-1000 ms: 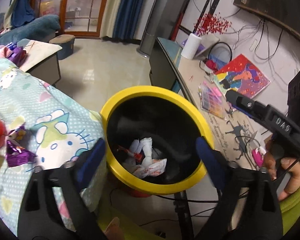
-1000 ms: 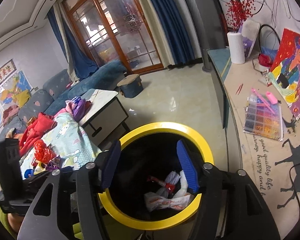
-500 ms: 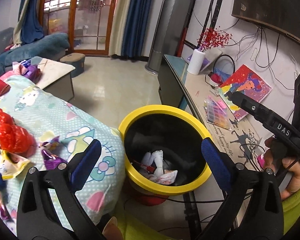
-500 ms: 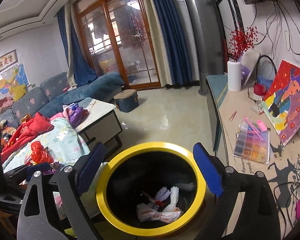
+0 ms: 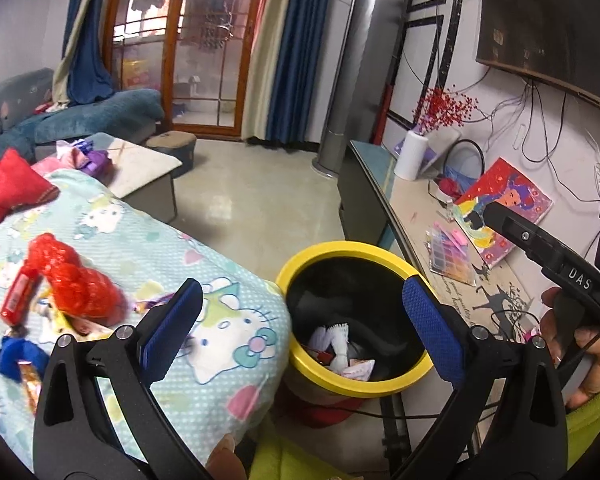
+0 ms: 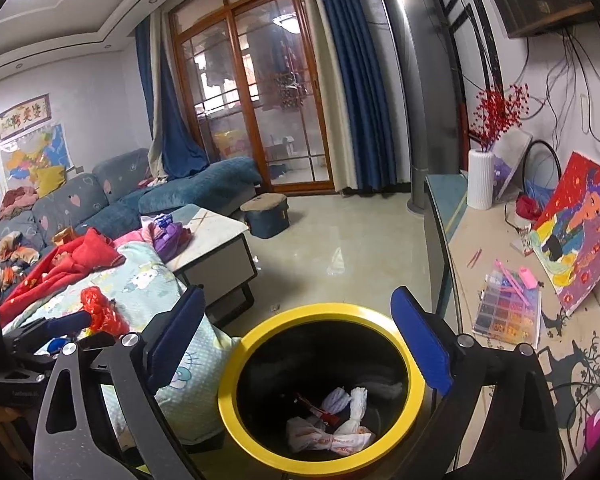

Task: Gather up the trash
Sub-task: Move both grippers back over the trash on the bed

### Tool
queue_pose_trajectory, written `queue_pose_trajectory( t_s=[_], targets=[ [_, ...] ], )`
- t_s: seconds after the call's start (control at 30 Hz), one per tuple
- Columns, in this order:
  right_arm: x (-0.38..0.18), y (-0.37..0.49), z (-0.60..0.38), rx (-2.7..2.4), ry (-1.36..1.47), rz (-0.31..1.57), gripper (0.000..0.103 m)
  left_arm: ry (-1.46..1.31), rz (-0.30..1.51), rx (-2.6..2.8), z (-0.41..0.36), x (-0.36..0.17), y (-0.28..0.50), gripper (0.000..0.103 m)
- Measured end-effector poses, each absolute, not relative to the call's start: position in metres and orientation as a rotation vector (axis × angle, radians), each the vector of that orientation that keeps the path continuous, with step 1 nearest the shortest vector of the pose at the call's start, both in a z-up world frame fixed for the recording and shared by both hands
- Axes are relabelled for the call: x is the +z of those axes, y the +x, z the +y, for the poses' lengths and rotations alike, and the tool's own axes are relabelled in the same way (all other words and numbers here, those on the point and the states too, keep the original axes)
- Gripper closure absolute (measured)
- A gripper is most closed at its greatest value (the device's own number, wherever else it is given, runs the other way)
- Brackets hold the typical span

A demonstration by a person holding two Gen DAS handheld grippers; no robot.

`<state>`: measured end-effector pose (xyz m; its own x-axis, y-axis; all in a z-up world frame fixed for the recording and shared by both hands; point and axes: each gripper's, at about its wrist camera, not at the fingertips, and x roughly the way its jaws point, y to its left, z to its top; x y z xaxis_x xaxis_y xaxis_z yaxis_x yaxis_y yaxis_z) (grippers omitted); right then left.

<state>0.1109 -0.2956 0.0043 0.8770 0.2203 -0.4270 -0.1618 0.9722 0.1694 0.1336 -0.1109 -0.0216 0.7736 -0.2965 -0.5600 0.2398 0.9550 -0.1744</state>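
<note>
A yellow-rimmed black trash bin [image 5: 384, 251] [image 6: 235, 368] stands on the floor with white and red wrappers [image 5: 342, 350] [image 6: 332, 428] inside. My left gripper [image 5: 304, 328] is open and empty, above the bin's left rim and the table edge. My right gripper [image 6: 300, 340] is open and empty above the bin; its body also shows at the right in the left wrist view [image 5: 556, 256]. A crumpled red wrapper [image 5: 75, 280] [image 6: 99, 312], a red packet [image 5: 17, 294] and a blue piece [image 5: 19, 354] lie on the Hello Kitty cloth [image 5: 219, 336].
A long side counter [image 6: 500, 320] on the right holds a bead box [image 6: 508, 312], a painting [image 6: 580, 228] and a white vase [image 6: 480, 178]. A coffee table [image 6: 215, 236], a blue sofa [image 6: 147, 200] and a footstool [image 6: 267, 214] stand beyond.
Both grippers have risen and pulled back from the bin. The left view has swung left, showing more of the cloth and its wrappers. The right jaws have opened wider.
</note>
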Motion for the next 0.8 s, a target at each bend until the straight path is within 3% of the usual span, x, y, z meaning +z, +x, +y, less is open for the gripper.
queue_pose_trajectory(
  t_s=[0.8],
  targets=[
    [0.018,0.094,-0.234,0.302,0.069,0.426,0.008,-0.148,0.535,-0.159,-0.046,0.003,0.104,0.011]
  ],
)
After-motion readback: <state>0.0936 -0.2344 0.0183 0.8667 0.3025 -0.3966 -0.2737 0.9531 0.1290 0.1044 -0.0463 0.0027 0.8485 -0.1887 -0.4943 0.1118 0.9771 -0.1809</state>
